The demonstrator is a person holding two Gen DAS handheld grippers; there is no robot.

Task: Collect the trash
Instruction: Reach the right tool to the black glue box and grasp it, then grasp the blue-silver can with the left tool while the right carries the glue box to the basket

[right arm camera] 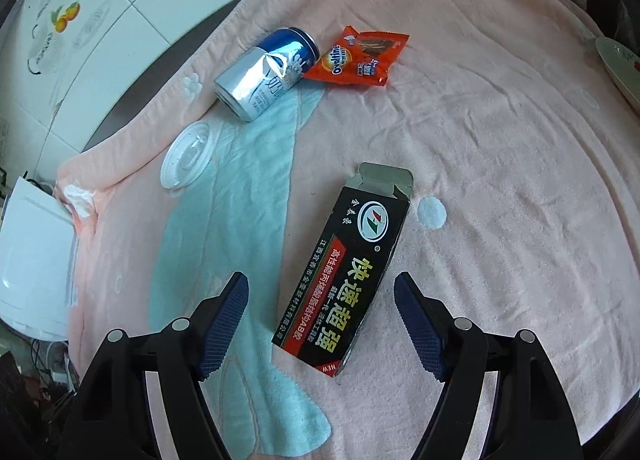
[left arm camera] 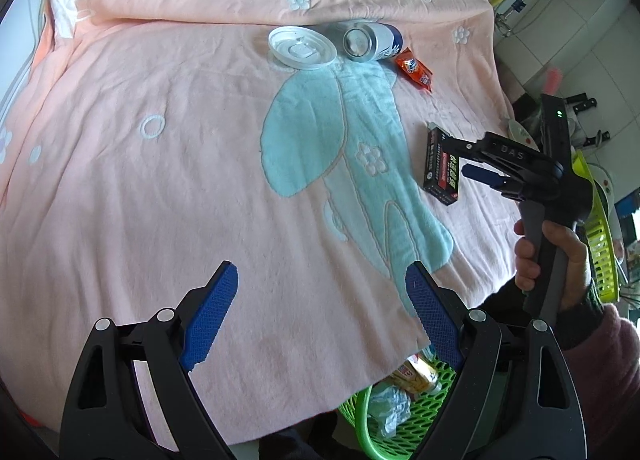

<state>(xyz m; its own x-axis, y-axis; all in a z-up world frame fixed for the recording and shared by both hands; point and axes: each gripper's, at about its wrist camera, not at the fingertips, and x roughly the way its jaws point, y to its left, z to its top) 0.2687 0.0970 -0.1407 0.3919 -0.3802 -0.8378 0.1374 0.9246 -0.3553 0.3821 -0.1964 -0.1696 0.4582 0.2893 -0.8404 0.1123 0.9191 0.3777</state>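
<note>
Trash spread on a pink towel (left arm camera: 160, 200) over the tabletop; both grippers apart, holding nothing.

Black glue box (right arm camera: 344, 280) lies flat, far flap open, between and just ahead of the right gripper (right arm camera: 320, 324) fingers, pads not touching it; in the left view the gripper partly covers the box. Dented can (right arm camera: 266, 74) on its side touches the orange snack wrapper (right arm camera: 356, 56); white plastic lid (right arm camera: 186, 160) near the can. Left gripper (left arm camera: 322, 316) hovers wide over bare towel. Green basket (left arm camera: 404, 412) below the near towel edge, mostly hidden, contents hard to make out. Hand (left arm camera: 560, 260) on the right gripper's handle, sleeve cut off at frame edge.
</note>
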